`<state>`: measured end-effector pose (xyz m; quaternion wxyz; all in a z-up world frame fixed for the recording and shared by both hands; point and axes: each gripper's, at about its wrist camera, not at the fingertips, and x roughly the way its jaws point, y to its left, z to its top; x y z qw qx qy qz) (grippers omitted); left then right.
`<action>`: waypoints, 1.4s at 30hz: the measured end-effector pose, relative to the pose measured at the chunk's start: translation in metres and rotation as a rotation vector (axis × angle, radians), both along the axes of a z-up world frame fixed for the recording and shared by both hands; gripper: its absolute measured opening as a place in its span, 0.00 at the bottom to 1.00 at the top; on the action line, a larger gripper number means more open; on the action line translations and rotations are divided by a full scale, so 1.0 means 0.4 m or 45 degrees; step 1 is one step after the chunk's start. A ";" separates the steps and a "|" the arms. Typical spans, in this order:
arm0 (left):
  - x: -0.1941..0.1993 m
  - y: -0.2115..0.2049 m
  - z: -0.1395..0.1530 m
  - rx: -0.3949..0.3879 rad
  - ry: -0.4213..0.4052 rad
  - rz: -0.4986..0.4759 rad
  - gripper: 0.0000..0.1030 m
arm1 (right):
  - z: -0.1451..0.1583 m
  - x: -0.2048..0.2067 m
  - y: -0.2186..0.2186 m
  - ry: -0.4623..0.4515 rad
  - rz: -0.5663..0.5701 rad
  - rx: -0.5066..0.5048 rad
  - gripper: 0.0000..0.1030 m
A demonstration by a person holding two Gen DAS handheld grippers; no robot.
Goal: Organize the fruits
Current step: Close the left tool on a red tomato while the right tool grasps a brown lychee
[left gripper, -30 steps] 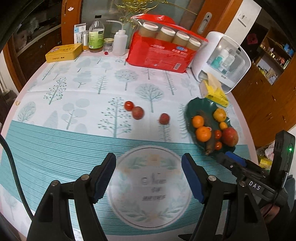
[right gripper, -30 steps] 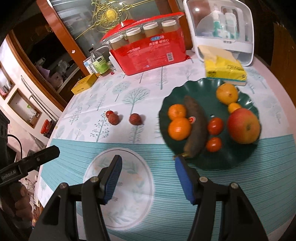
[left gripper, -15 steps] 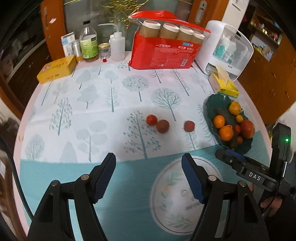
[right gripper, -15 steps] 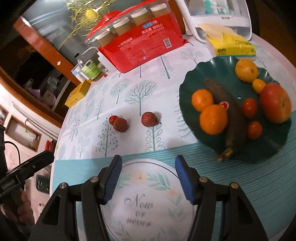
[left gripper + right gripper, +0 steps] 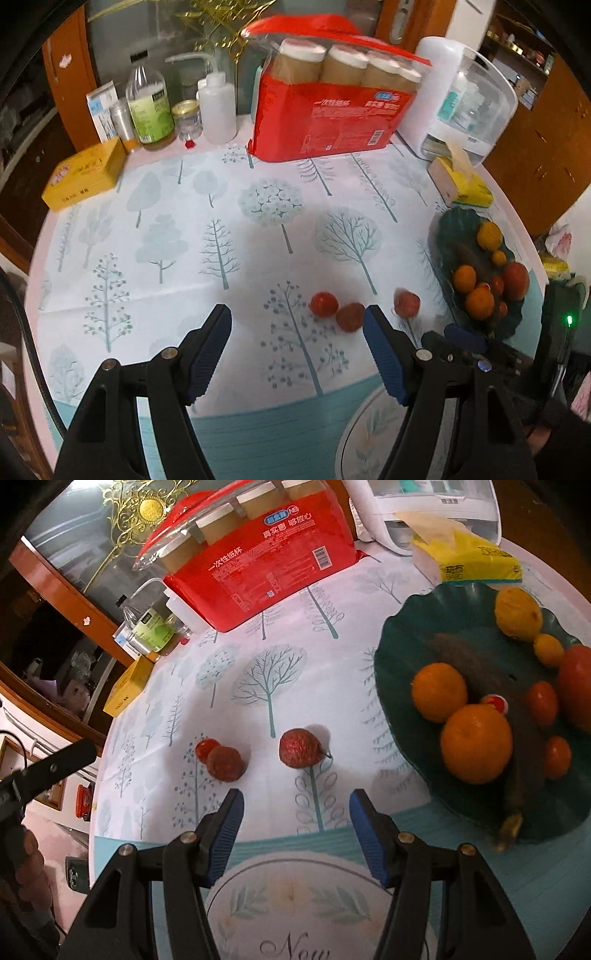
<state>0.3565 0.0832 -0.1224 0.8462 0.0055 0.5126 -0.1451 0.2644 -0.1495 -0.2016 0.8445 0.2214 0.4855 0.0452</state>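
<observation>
Three small red fruits lie loose on the tree-print tablecloth: a cherry tomato (image 5: pixel 205 748), a lychee (image 5: pixel 224 763) touching it, and a second lychee (image 5: pixel 300 747) a little to the right. My right gripper (image 5: pixel 295 810) is open and empty, just short of that second lychee. My left gripper (image 5: pixel 297 325) is open too, with the tomato (image 5: pixel 324 304) and first lychee (image 5: pixel 349 316) just beyond its right finger. A dark green plate (image 5: pixel 400 657) at the right holds oranges, small tomatoes, an apple, yellow fruits and a dark banana.
Along the table's far side stand a red pack of paper cups (image 5: pixel 328 118), bottles (image 5: pixel 149 107), a yellow tin (image 5: pixel 85 177), a white appliance (image 5: pixel 461 107) and a yellow tissue pack (image 5: pixel 467 559). A round printed mat (image 5: pixel 295 904) lies at the near edge.
Both grippers have moved forward over the table toward the loose fruits and rolled slightly. The right one has sunk lower, so the lychees look larger. Jaw widths are unchanged.
</observation>
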 end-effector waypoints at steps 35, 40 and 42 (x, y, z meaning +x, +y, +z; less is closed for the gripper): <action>0.111 -0.054 -0.258 -0.212 0.195 0.090 0.43 | -0.060 0.072 0.078 -0.134 0.128 -0.347 0.33; 0.106 -0.060 -0.258 -0.249 0.195 0.069 0.29 | -0.059 0.075 0.083 -0.127 0.140 -0.354 0.30; 0.104 -0.065 -0.255 -0.249 0.190 0.059 0.25 | -0.058 0.076 0.083 -0.120 0.140 -0.348 0.29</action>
